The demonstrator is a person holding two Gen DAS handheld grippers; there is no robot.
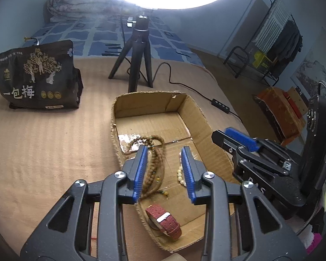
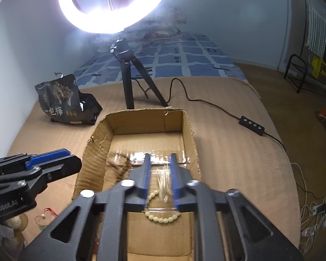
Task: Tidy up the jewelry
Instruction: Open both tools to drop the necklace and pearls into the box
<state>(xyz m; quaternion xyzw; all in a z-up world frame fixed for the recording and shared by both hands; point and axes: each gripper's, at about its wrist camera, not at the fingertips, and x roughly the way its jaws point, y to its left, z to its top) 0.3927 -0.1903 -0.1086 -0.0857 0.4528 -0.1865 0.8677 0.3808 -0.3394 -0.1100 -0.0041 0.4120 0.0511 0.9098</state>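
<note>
A shallow cardboard box [image 1: 201,117] sits on the tan blanket; it also shows in the right wrist view [image 2: 188,130]. Inside lie a brown wooden bead necklace [image 1: 155,163], a cream pearl bracelet [image 1: 180,174] and a red-strapped watch [image 1: 164,218]. My left gripper [image 1: 164,152] is open above the box, its jaws astride the necklace and pearls. My right gripper [image 2: 159,158] is open over the box, above the pearl bracelet [image 2: 163,218]; a blurred pale streak [image 2: 164,184] shows between its jaws. The right gripper also appears at the box's right edge in the left wrist view [image 1: 239,139].
A black snack bag [image 1: 35,76] stands at the back left. A ring-light tripod [image 1: 138,61] stands behind the box, its cable and remote [image 2: 251,125] trailing right. A red string trinket [image 2: 46,214] lies left of the box. Clutter and cables fill the right side.
</note>
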